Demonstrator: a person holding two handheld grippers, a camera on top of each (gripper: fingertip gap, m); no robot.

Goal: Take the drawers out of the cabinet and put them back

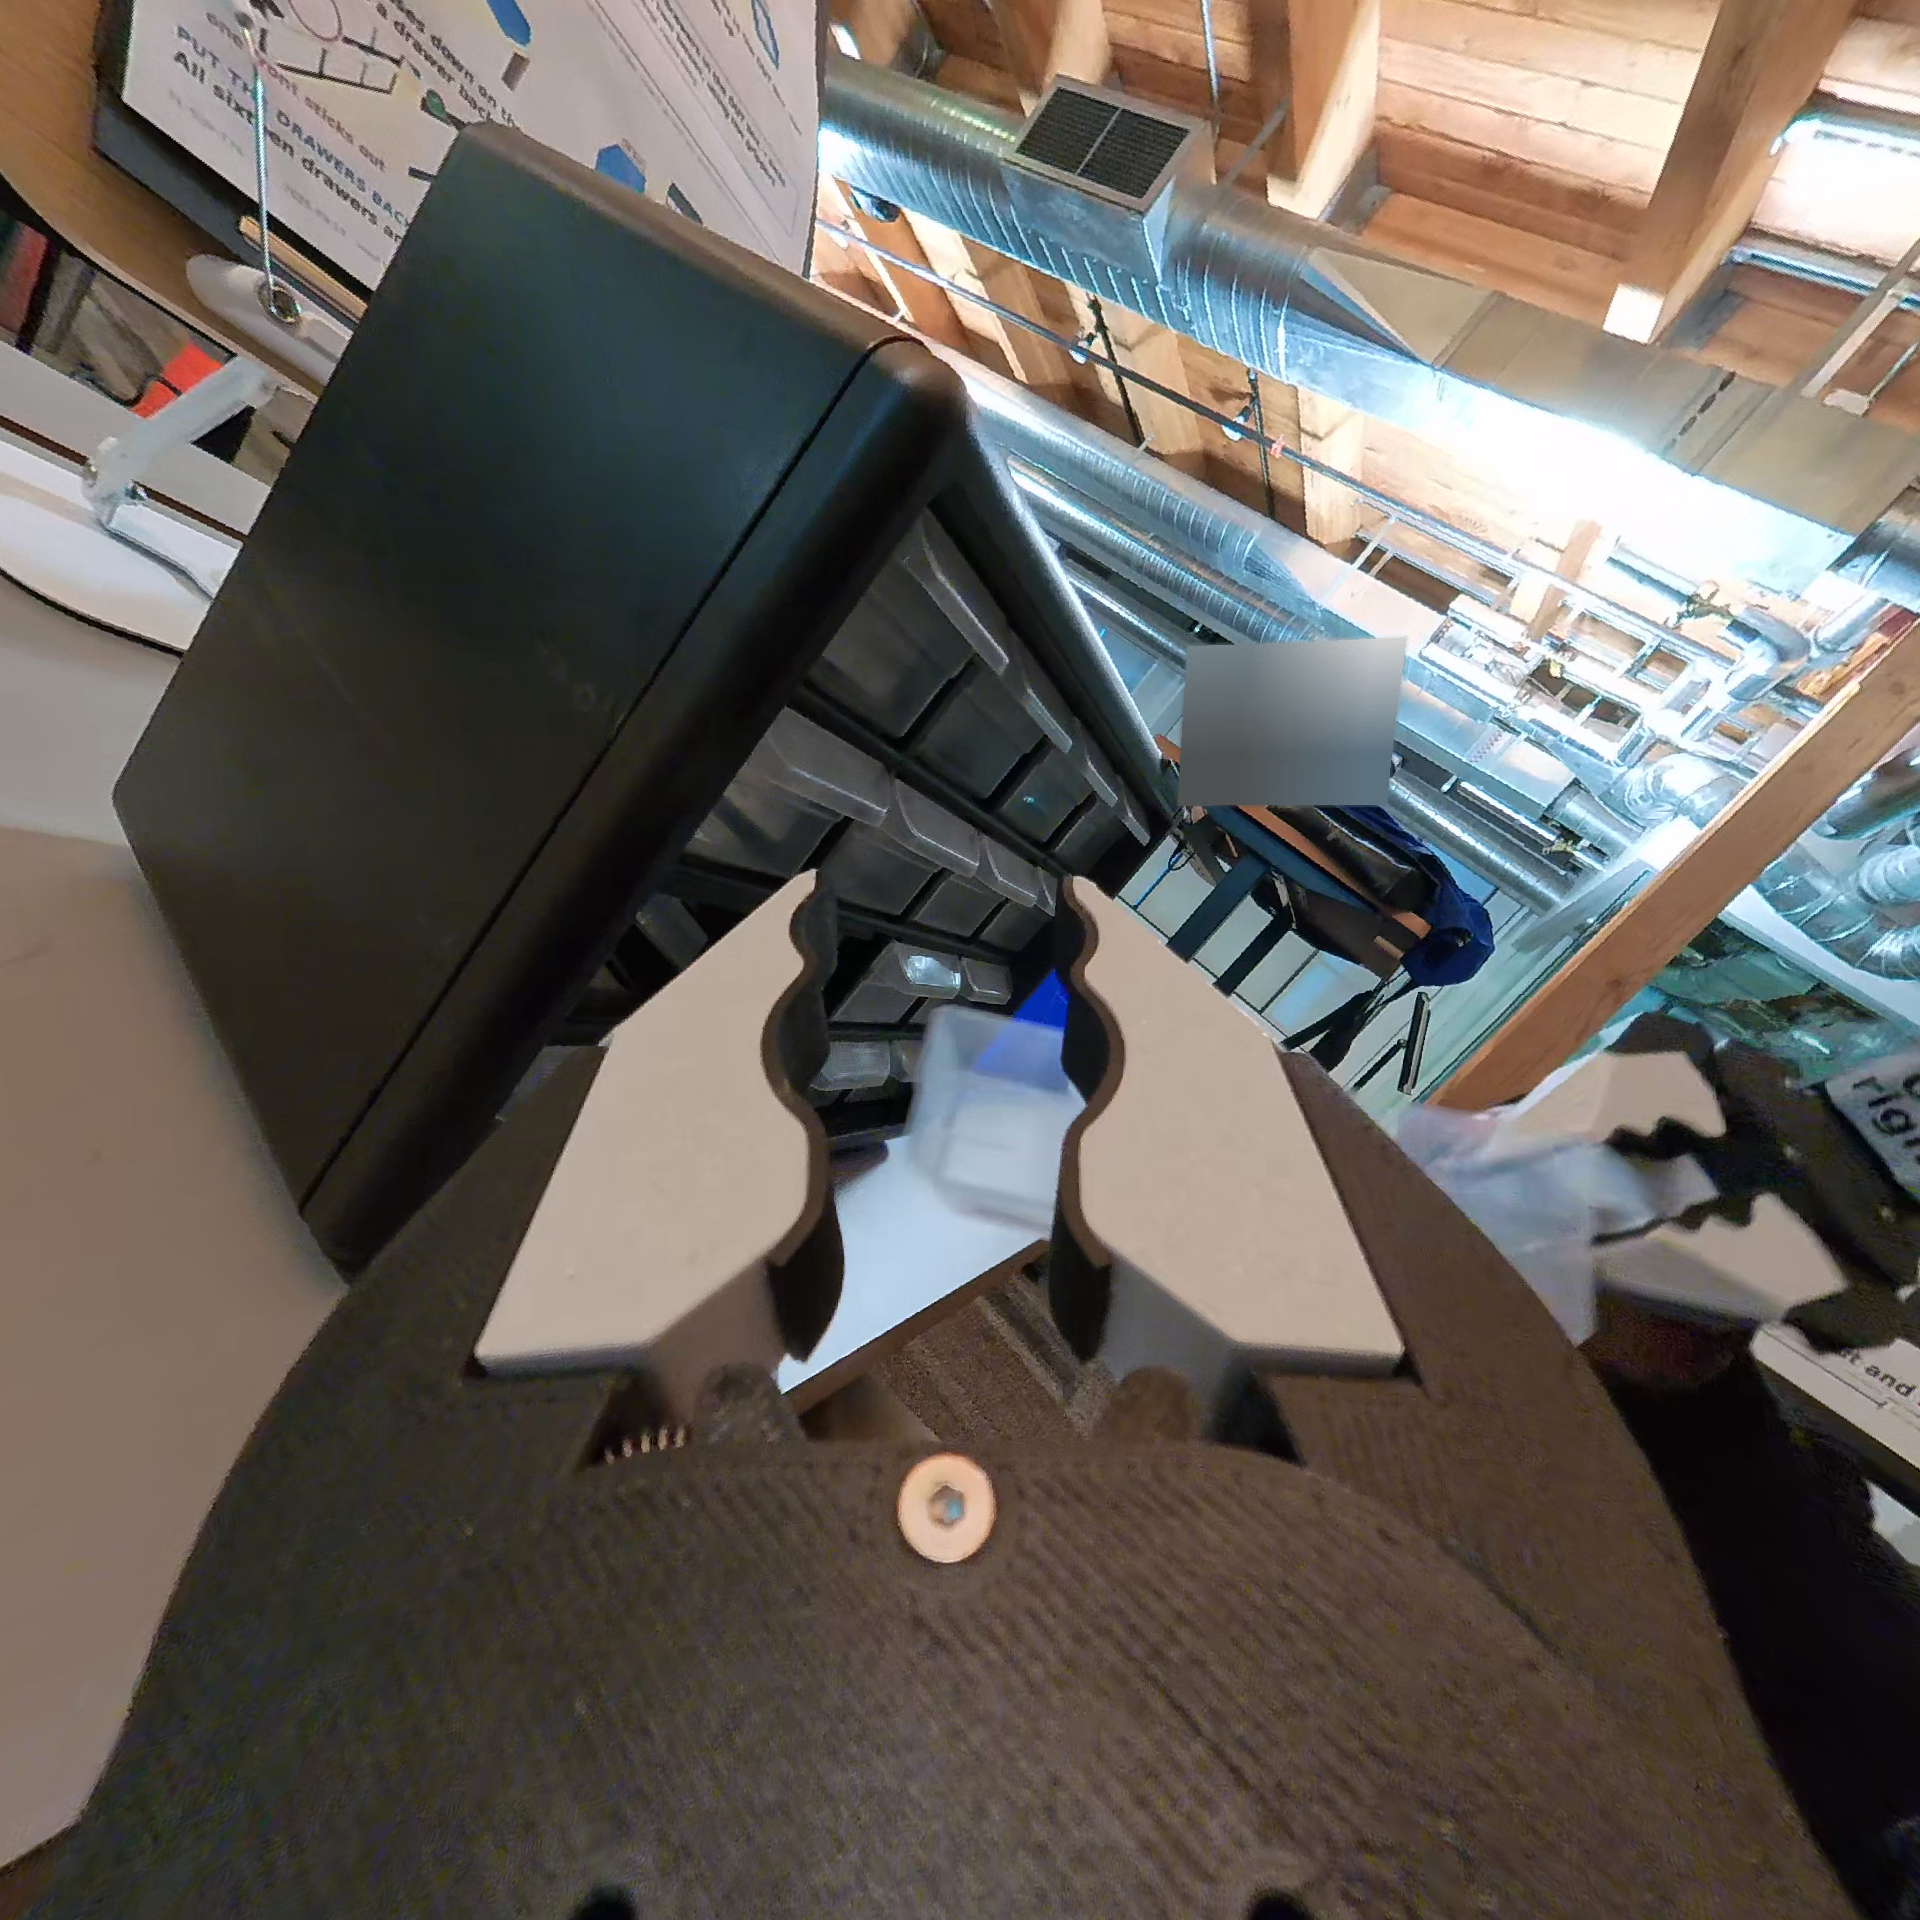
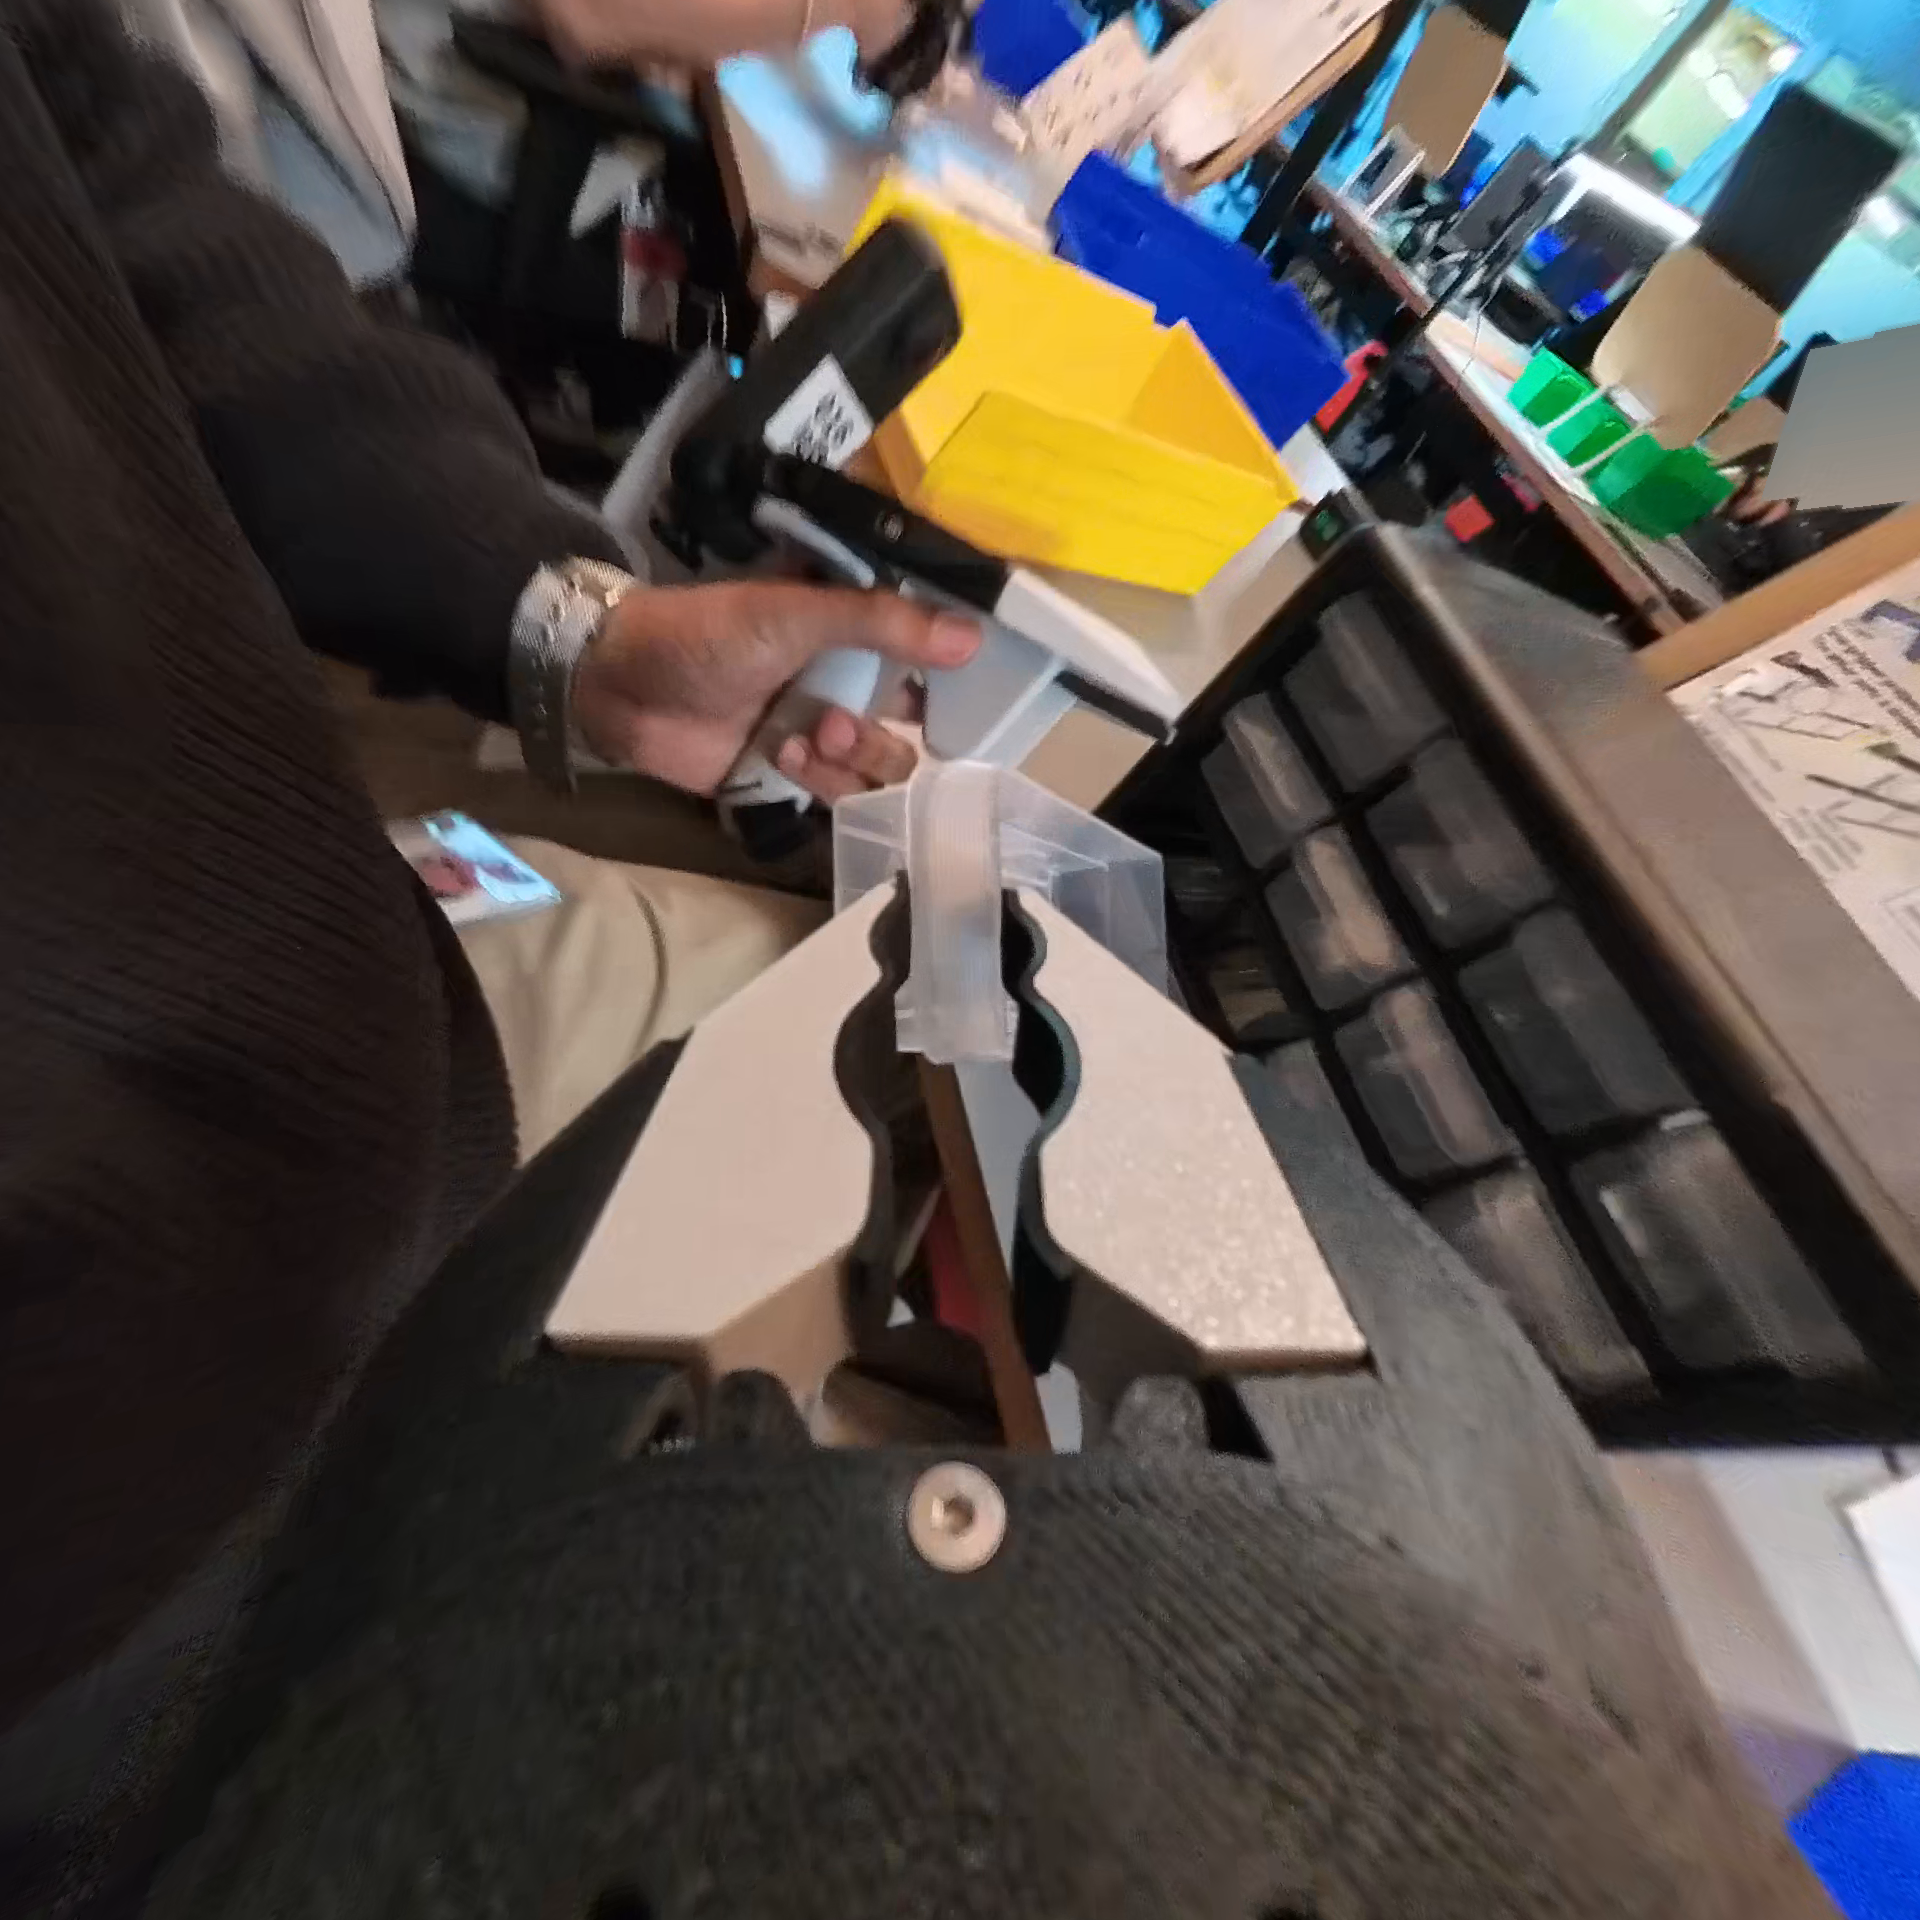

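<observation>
Pinching the ribbed handle of one clear plastic drawer [image 2: 987,883], the right claw [image 2: 956,997] sits at the centre of the right wrist view with its two grey fingers [image 2: 748,1174] pressed against the tab. That drawer hangs free of the black cabinet [image 2: 1662,831], just left of the cabinet's open lower slots in the middle of the frame. Along the cabinet front, about eight smoky drawers can be counted in two columns; more are cut off by the lower right edge and blur makes the count uncertain.

In the left wrist view the left claw [image 1: 940,1039] is spread, nothing between its fingers. Beyond its tips a second clear drawer [image 1: 987,1112], blurred, lies on the pale bench [image 1: 125,1195] beside the cabinet [image 1: 499,675], whose dark side panel fills the upper left. Several rows of drawers show obliquely; their number cannot be made out.

At centre left of the right wrist view a hand [image 2: 707,686] grips the left claw's handle. One yellow bin [image 2: 1081,457] and one blue bin [image 2: 1195,281] stand behind it. A printed sheet [image 2: 1829,748] lies at the right edge, and a poster [image 1: 468,114] hangs at the upper left of the left view; both bear writing.
</observation>
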